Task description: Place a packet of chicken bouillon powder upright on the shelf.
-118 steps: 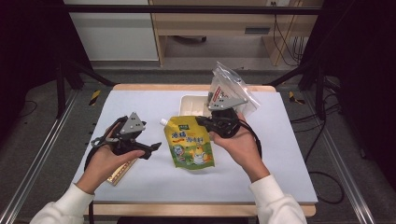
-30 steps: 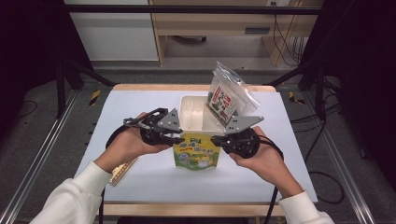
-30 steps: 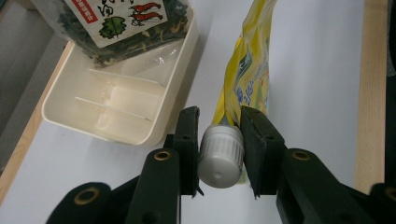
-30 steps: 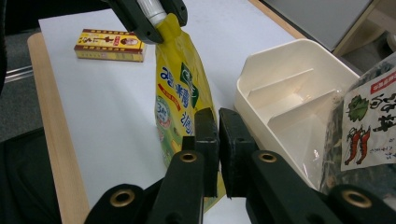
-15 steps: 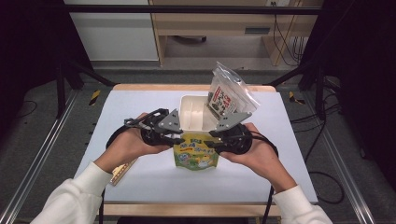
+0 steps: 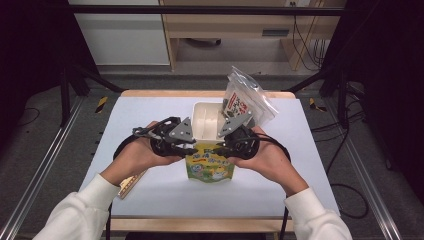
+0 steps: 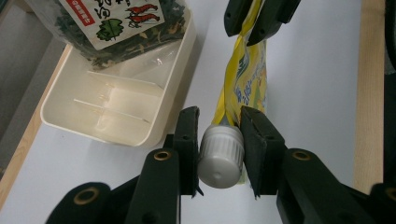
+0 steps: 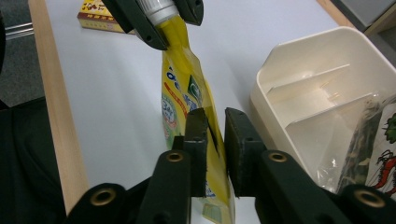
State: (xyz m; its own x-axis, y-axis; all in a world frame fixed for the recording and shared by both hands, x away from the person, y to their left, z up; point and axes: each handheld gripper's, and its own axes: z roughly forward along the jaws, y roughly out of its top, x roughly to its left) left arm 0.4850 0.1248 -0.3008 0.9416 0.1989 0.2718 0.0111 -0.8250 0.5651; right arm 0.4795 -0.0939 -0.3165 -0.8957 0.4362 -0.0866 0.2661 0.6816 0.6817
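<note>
Yellow pouch: a spouted drink pouch (image 6: 210, 165) stands near the middle of the white table (image 6: 150, 120), just in front of the cream tray (image 6: 205, 125), held between the two grippers.
Grey cap: the cap (image 7: 220, 156) at the pouch's top corner sits between the left gripper's jaws, with the yellow neck rising behind it.
Left gripper: the left gripper (image 6: 187, 145) is clamped on the cap; in the left gripper view (image 7: 219, 149) both pads press its ribbed sides.
Right gripper: the right gripper (image 6: 220, 148) is closed on the pouch's other top edge; in the right gripper view (image 8: 215, 140) the film runs edge-on through the narrow gap between the pads.
Hidden: in the high view the grippers and hands cover the pouch's top edge, so the cap cannot be made out there; the pouch print is too small to read.
Cut off: the ruler-like strip (image 6: 131, 184) at the left is half under the left forearm; the boxed item (image 8: 100, 16) is cropped by the frame's top.
Seaweed bag: a clear bag of dark dried greens (image 6: 245, 100) leans in the tray's right end, its lower part hidden by the right gripper.
Change: 3.9 seconds ago the left gripper was away at the left and the pouch lay tilted in the right gripper alone; half a second ago both already flanked it, much as now.
</note>
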